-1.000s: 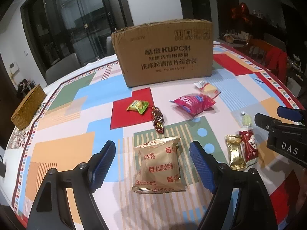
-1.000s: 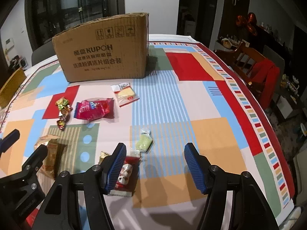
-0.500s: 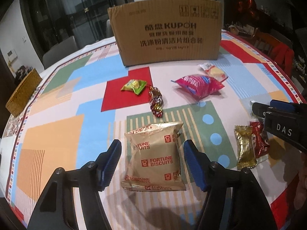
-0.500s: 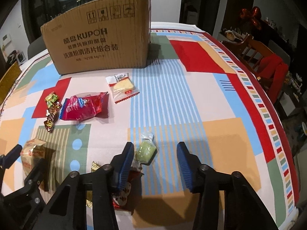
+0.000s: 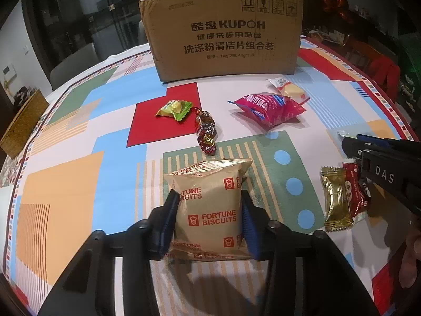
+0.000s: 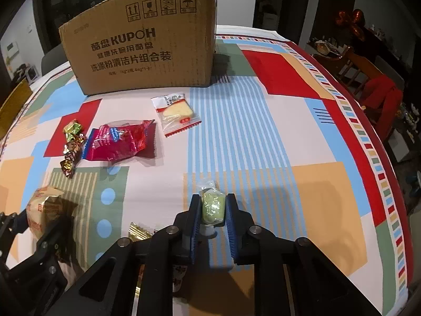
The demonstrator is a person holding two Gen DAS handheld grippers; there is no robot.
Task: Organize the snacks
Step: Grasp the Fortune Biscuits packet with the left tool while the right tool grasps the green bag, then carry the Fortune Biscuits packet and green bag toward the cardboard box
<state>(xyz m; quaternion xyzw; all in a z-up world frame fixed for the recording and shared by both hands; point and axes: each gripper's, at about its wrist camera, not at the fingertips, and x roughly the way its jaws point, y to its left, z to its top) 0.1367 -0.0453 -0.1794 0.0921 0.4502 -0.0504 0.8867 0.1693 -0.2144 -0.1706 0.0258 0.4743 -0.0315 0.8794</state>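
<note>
1. A patchwork tablecloth [image 5: 79, 184] carries scattered snacks before a cardboard box [image 5: 223, 34].
2. My left gripper [image 5: 208, 218] pinches the Fortune Biscuits pack [image 5: 208, 205].
3. My right gripper [image 6: 213, 210] clamps a green candy [image 6: 212, 205].
4. Nothing looks sorted yet; five snacks lie loose, and I cannot see inside the box.

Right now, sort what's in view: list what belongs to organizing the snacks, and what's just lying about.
Job:
Fortune Biscuits pack, in left hand-held gripper
green candy, in right hand-held gripper
pink snack bag
cake slice packet
cardboard box

Lying about:
wicker basket
red cloth on chair
</note>
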